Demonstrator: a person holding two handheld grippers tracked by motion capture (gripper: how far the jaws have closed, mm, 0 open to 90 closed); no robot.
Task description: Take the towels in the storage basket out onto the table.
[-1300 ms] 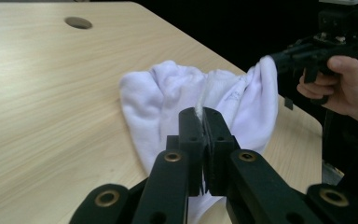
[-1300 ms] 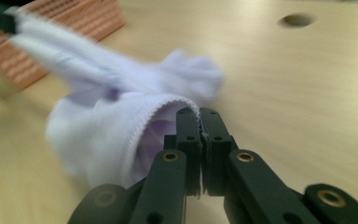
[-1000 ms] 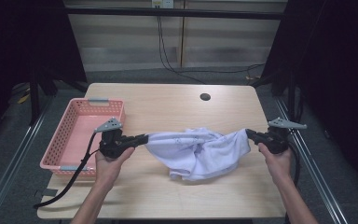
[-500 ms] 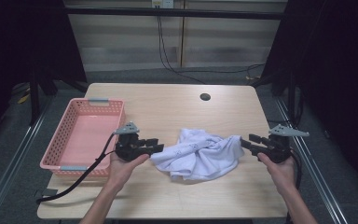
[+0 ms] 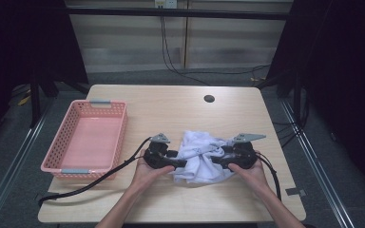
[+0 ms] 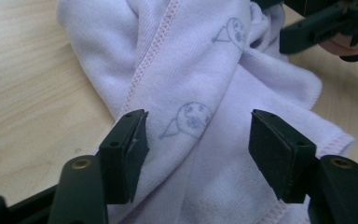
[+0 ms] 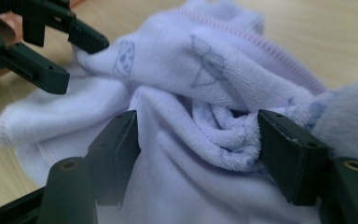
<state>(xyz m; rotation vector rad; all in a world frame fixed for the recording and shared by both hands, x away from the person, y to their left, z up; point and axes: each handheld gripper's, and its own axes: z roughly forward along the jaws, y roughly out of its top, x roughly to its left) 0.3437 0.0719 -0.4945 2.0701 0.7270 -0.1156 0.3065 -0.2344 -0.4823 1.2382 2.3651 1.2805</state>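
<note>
Both grippers sit pressed against a crumpled white towel (image 5: 200, 159), one on each side of it. Left gripper (image 5: 179, 164) has its jaws spread apart, with a fold of the towel (image 6: 200, 93) lying between them, unclamped; small grey printed figures and a pink stitched hem show on that fold. Right gripper (image 5: 219, 164) is likewise spread wide, its jaws straddling a rolled bunch of the towel (image 7: 205, 121). The towel lies bunched on the wooden counter (image 5: 171, 114), near its front edge. A pink basket (image 5: 88, 142) stands to the left of the towel, well apart from it. A dark round hole (image 5: 209, 99) in the counter lies beyond the towel.
</note>
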